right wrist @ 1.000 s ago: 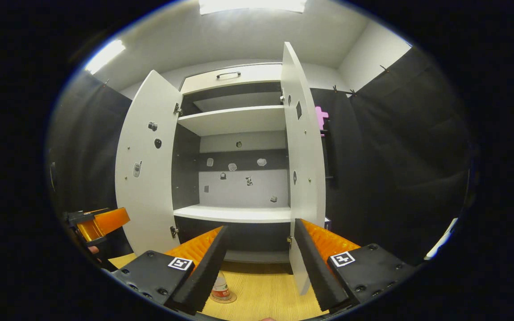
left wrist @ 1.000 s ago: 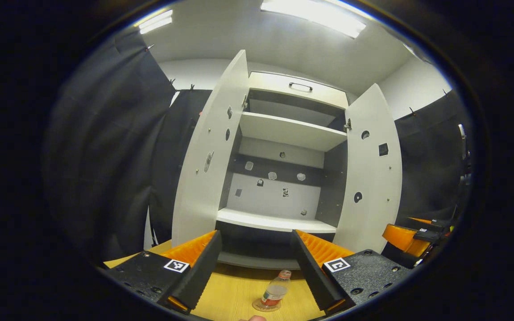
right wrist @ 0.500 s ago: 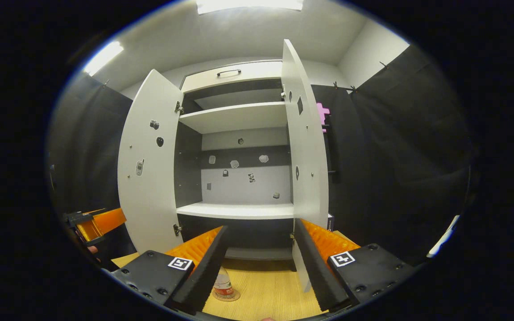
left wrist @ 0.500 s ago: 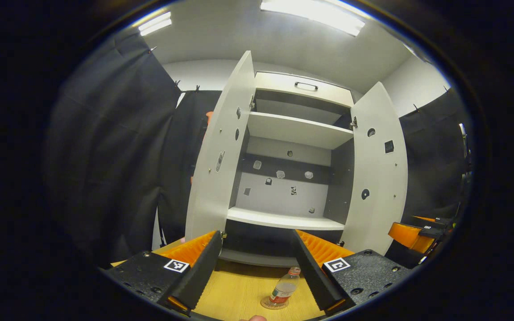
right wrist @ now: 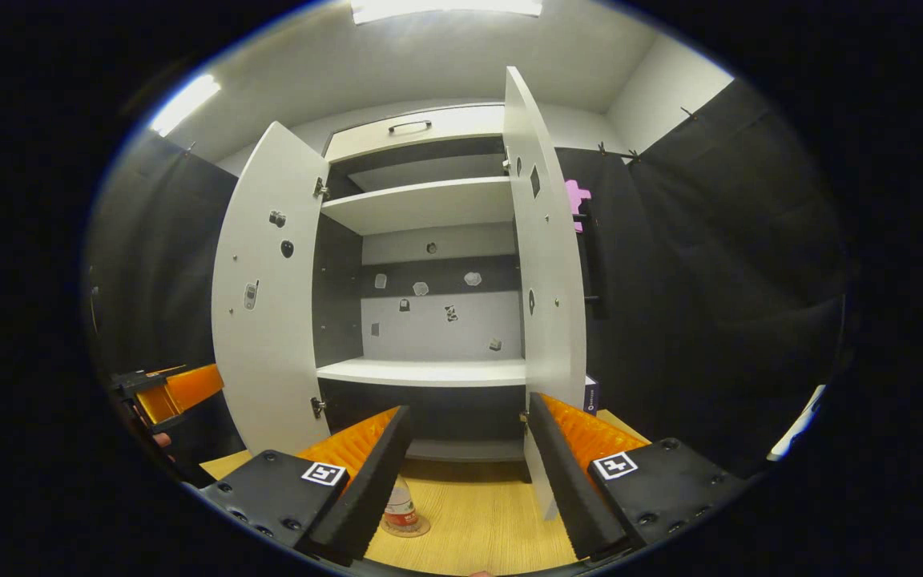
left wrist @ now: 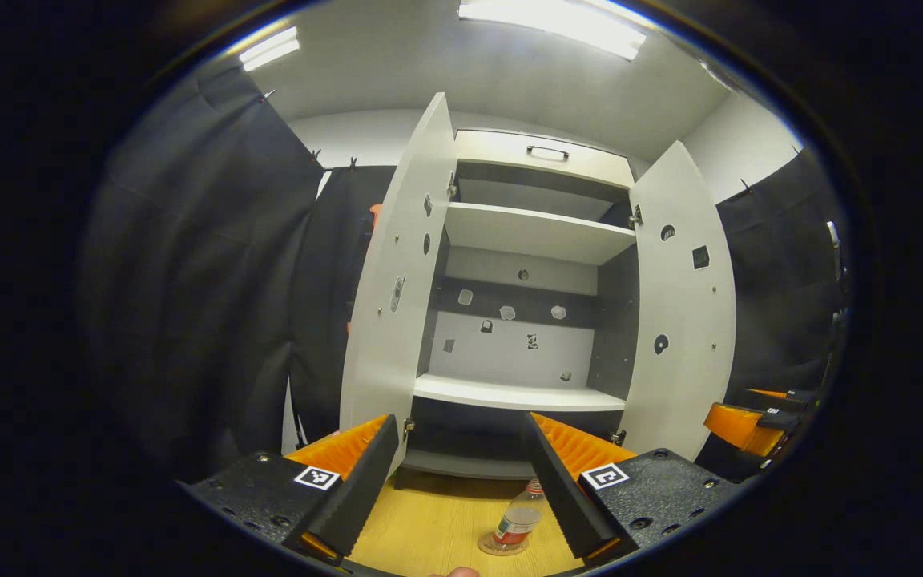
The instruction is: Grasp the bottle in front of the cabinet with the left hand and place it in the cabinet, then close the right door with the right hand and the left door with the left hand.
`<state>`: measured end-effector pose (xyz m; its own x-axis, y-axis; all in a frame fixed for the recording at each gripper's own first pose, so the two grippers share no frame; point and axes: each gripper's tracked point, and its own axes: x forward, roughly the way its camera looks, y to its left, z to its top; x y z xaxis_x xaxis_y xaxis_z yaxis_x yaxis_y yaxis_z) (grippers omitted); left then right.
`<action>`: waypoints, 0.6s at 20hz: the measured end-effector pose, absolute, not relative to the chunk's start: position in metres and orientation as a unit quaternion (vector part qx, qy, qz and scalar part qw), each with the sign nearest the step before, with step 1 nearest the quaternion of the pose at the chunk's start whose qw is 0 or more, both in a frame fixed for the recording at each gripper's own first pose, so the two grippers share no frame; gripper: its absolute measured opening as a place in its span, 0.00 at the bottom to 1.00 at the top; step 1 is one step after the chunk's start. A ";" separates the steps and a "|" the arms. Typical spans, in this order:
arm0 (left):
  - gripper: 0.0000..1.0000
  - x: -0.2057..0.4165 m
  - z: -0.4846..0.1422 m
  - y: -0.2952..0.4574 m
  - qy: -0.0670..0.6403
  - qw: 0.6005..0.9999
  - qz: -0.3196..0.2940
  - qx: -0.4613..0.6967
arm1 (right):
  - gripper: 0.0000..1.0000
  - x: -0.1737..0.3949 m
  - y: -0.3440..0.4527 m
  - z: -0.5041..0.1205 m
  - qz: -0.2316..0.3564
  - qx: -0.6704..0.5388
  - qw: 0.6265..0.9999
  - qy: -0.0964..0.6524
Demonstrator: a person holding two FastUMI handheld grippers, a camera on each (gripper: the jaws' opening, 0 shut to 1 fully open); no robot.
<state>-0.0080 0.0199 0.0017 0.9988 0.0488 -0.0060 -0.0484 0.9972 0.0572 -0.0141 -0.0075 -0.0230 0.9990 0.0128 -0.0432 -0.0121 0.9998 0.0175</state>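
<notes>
A small clear bottle with a red label and red cap stands on the wooden table in front of the white cabinet. My left gripper is open above and short of it, the bottle low between the fingers near the right one. In the right gripper view the bottle peeks out beside my left finger. My right gripper is open and holds nothing. Both cabinet doors stand wide open: the left door and the right door. The middle shelf is bare.
The wooden table runs up to the cabinet's base. The right gripper shows at the far right of the left gripper view, and the left gripper at the far left of the right gripper view. Black cloth hangs on both sides.
Both views have slid slightly: the cabinet now sits a little higher and further right in the left gripper view, and the bottle has drifted right between the fingers. Both grippers stay open.
</notes>
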 end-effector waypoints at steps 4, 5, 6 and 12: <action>0.94 0.011 -0.009 -0.008 0.009 1.000 -0.013 0.007 | 0.96 -0.016 -0.013 -0.030 0.002 0.011 1.000 0.029; 0.94 0.020 -0.015 -0.018 0.010 1.000 -0.028 -0.001 | 0.96 -0.015 -0.013 -0.031 0.004 0.011 0.999 0.032; 0.94 0.029 -0.024 -0.028 0.013 0.999 -0.040 -0.003 | 0.96 -0.015 -0.013 -0.032 0.005 0.009 0.999 0.035; 0.94 0.082 -0.112 -0.069 0.039 0.997 -0.068 0.003 | 0.96 -0.018 -0.019 -0.037 0.004 -0.016 0.998 0.053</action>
